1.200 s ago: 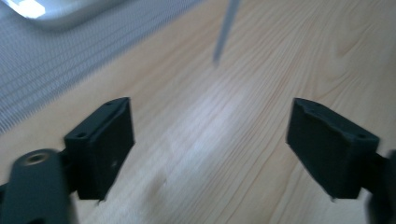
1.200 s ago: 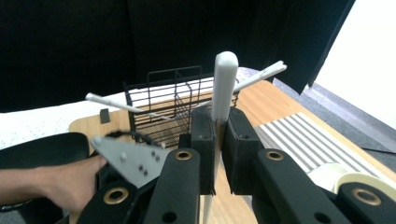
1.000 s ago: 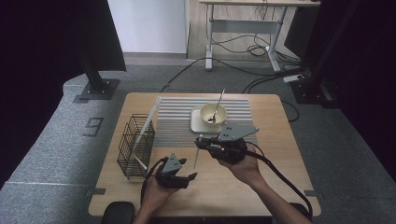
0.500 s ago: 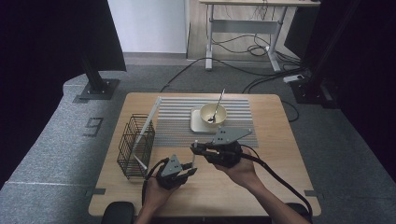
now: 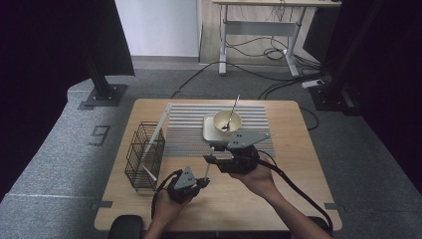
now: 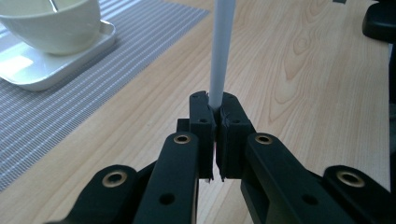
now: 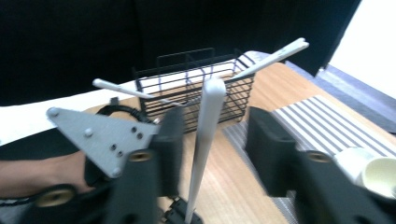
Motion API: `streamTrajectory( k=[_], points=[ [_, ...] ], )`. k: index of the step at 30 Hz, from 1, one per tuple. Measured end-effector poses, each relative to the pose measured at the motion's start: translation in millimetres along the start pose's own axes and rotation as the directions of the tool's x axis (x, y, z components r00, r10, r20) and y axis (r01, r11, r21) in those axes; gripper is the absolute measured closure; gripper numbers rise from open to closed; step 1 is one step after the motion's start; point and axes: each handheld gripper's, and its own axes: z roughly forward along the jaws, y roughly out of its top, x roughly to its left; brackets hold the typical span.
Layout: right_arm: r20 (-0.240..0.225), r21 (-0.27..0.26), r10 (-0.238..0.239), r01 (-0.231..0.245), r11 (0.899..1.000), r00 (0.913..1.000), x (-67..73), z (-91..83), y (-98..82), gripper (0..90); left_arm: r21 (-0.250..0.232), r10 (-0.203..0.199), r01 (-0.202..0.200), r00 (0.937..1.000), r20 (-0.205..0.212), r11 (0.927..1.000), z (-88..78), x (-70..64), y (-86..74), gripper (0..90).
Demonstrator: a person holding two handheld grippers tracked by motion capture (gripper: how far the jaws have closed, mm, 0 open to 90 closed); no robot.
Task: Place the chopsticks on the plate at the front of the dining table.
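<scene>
Handing the white chopstick from my right jaws to my left.

My left gripper (image 6: 215, 119) has just closed on the white chopstick (image 6: 220, 51) at its lower end; it rises straight beyond my pads. My right gripper (image 7: 212, 130) has just been opening, the stick loose between its jaws. Thin, stiff, light, smooth and likely slippery: grip low, firmly.

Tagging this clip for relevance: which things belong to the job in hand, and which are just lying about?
In the job:
- white stick, clamped in the left claw
- right claw, jaws just opened, apart around the stick
- wire basket holding similar sticks, likely

Lying about:
- bowl with spoon
- white tray
- striped mat
</scene>
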Motion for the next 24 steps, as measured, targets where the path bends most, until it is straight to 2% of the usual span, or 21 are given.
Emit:
streamTrajectory(
  k=[2,5,13,24],
  points=[
    [0.035,0.006,-0.007,0.007,1.000,0.9994,0.5,2.4,-0.5,41.4,0.011,0.007,-0.007,1.0000,0.004,0.9999,1.6,-1.2,0.2,85.7],
    [0.070,0.020,-0.020,0.018,1.000,0.9974,1.0,4.5,-1.9,37.9,0.016,0.008,-0.008,1.0000,0.006,0.9998,2.1,-2.5,-0.3,85.7],
    [0.157,0.044,-0.043,0.036,0.998,0.9867,-10.5,-2.7,-1.7,34.6,-0.007,-0.016,0.016,0.9998,0.012,0.9998,-3.6,0.0,-2.1,85.6],
    [0.244,0.069,-0.029,0.013,0.998,0.9692,-34.8,-14.8,-16.8,32.3,-0.046,-0.024,0.024,0.9997,0.006,0.9987,-10.2,0.8,-2.7,85.6]
  ],
)
